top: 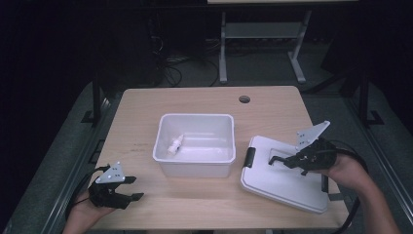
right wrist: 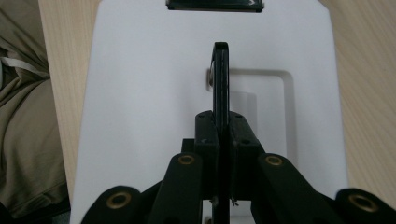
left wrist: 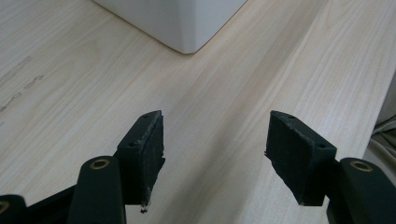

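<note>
The white lid [top: 285,180] lies flat on the surface [top: 204,105] at the right, just to the right of the open white bin [top: 195,145], its long axis running from near the bin's right wall toward the near right corner. The right hand-held gripper [top: 273,159] sits over the lid's middle with its jaws closed on the lid's black handle [right wrist: 221,79], which stands up on edge between them above the recessed panel; the black latch [top: 250,157] at the lid's left end faces the bin. So the bin lies directly to the left of the held lid, and the right hand is by far the nearer one to both. I judge that the coming move turns on carrying the lid leftward and squaring its long axis with the bin's rim. A small white bottle [top: 175,144] lies on its side in the bin's left half. The left hand-held gripper [top: 134,188] rests at the near left corner of the surface, jaws wide apart and holding nothing, pointing toward the bin's near corner [left wrist: 187,28]
</note>
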Motion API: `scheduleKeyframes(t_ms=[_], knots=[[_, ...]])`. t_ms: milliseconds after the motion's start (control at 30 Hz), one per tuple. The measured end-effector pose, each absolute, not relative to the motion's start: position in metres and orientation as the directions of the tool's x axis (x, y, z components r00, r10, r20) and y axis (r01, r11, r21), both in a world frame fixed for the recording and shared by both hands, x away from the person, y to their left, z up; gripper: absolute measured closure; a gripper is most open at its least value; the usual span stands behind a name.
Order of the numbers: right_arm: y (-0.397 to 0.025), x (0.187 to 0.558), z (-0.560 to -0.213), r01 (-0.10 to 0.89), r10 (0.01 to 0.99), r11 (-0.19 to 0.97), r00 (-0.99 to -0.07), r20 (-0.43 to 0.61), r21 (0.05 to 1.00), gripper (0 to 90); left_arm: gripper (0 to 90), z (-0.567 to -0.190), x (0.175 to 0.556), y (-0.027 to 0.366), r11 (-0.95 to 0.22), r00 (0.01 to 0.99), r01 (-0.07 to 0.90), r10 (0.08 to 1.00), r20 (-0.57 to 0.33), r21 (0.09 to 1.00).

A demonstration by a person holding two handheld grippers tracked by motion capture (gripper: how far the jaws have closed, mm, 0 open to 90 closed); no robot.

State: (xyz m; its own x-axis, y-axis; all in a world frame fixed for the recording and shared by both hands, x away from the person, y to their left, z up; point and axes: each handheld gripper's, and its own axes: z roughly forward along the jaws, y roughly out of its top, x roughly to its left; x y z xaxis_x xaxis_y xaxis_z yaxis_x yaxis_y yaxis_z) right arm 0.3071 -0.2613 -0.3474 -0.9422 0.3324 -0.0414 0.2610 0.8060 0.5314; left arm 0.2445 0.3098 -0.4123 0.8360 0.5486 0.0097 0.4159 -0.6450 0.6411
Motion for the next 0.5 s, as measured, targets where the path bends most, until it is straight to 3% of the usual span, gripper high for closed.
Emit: scheduleKeyframes(t_ms=[500], knots=[[-0.264,0.305,-0.325,0.24,0.325,0.807,-0.943,-0.067,0.539,84.3,36.2,-0.414,0.243,0.311,-0.639,0.833,0.422,0.553,0.003,0.644]])
